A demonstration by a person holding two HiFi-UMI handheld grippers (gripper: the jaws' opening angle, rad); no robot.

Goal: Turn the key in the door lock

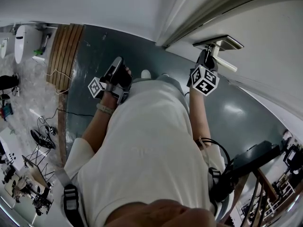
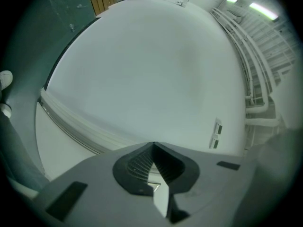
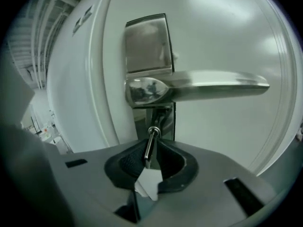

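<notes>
- Left gripper (image 2: 154,146): well left of the brushed-metal lever door handle (image 3: 199,85), fingers pressed together with nothing in them, facing a plain white wall (image 2: 142,70).
- Right gripper (image 3: 151,145): just below the handle, fingers pinching the thin flat silver key (image 3: 148,154).
- Key: edge-on, slightly tilted, with a small ring at its far end. It reaches the lock area under the handle's hub.
- Behind the handle: rectangular metal backplate (image 3: 147,44) on a white door (image 3: 227,27).
</notes>
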